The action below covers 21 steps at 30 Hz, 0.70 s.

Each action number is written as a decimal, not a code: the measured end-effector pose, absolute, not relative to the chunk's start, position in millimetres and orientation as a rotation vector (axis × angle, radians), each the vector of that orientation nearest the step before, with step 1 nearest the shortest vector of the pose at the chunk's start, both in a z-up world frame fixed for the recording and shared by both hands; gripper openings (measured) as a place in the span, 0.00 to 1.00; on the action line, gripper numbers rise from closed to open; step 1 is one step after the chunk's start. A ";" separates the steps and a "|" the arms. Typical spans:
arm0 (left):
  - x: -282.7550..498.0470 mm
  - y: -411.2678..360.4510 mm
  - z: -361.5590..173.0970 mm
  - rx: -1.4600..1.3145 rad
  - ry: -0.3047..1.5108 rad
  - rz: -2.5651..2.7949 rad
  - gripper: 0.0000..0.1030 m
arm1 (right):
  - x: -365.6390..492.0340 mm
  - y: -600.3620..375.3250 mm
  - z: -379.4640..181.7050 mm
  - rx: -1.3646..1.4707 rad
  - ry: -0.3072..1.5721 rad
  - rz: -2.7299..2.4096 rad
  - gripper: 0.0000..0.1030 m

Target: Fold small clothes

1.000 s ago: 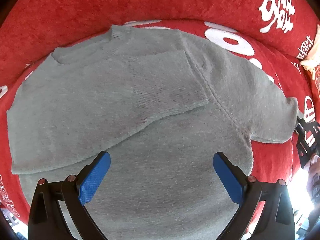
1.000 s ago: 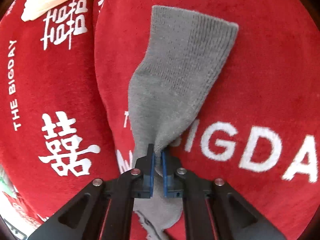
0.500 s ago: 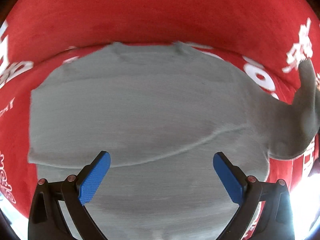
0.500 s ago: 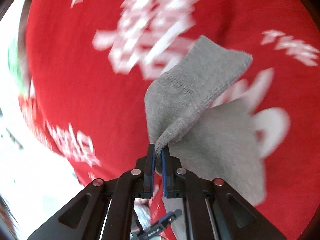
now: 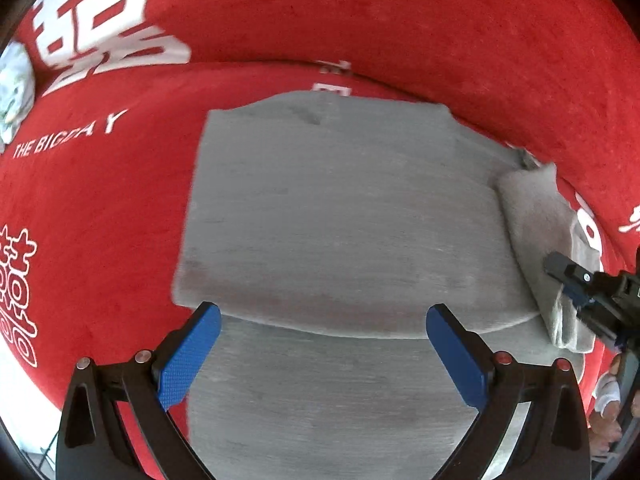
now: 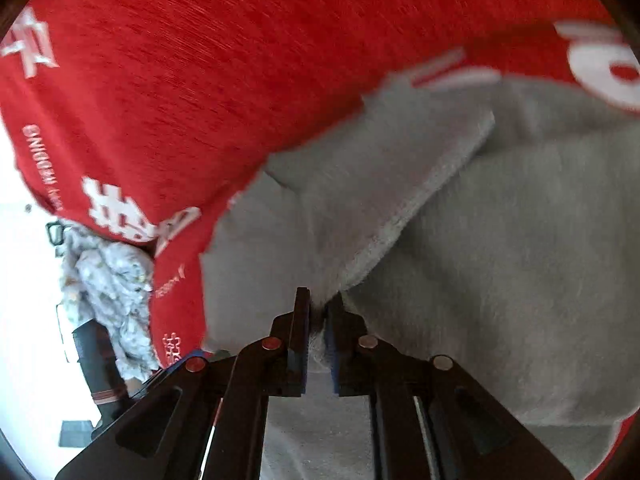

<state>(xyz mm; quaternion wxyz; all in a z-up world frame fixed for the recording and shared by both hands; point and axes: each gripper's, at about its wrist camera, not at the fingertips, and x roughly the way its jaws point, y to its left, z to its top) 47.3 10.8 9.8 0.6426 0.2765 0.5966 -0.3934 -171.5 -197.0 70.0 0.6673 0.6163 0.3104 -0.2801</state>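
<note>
At the far left of the left wrist view a pale crumpled cloth (image 5: 16, 88) lies at the edge of the red cover (image 5: 100, 208) printed with white lettering. The left tongs (image 5: 322, 356) hang above it with their blue pads (image 5: 188, 356) spread wide and nothing between them, pointing down at the grey sweater (image 5: 340, 220). The sweater lies flat on the red cover, one sleeve already folded across its body. Further right, the other sleeve (image 5: 536, 216) is lifted and doubled over the sweater's right edge, and the right tongs (image 5: 576, 284) reach in there from the frame's edge.

In the right wrist view a pale crumpled cloth (image 6: 116, 280) sits at the left beside the red cover (image 6: 200, 80). The right tongs (image 6: 318, 312) have just been opening slightly; a narrow gap shows between the jaws, with the grey sleeve (image 6: 360, 208) between them, its knit edge draping rightward over the sweater (image 6: 520, 280) body. Whether the pads still press on the sleeve cannot be told.
</note>
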 end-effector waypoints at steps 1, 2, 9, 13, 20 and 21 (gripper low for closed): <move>53.0 14.3 9.6 0.617 1.366 -0.899 1.00 | -176.2 -196.3 70.7 1.407 0.671 -0.654 0.27; 59.5 16.7 9.3 0.595 1.377 -0.906 1.00 | -183.2 -196.4 70.2 1.419 0.646 -0.681 0.29; 82.0 14.9 10.3 0.399 1.494 -1.034 1.00 | -182.0 -230.1 72.7 1.481 0.504 -0.760 0.24; 96.7 12.6 0.9 0.209 1.633 -1.101 1.00 | -130.7 -222.7 87.2 1.318 0.618 -0.602 0.23; 106.2 9.3 -20.9 0.047 1.760 -1.105 1.00 | -74.4 -163.8 69.6 1.179 0.905 -0.416 0.23; 104.0 8.0 -22.7 0.057 1.762 -1.104 1.00 | -76.5 -159.5 68.2 1.178 0.920 -0.413 0.23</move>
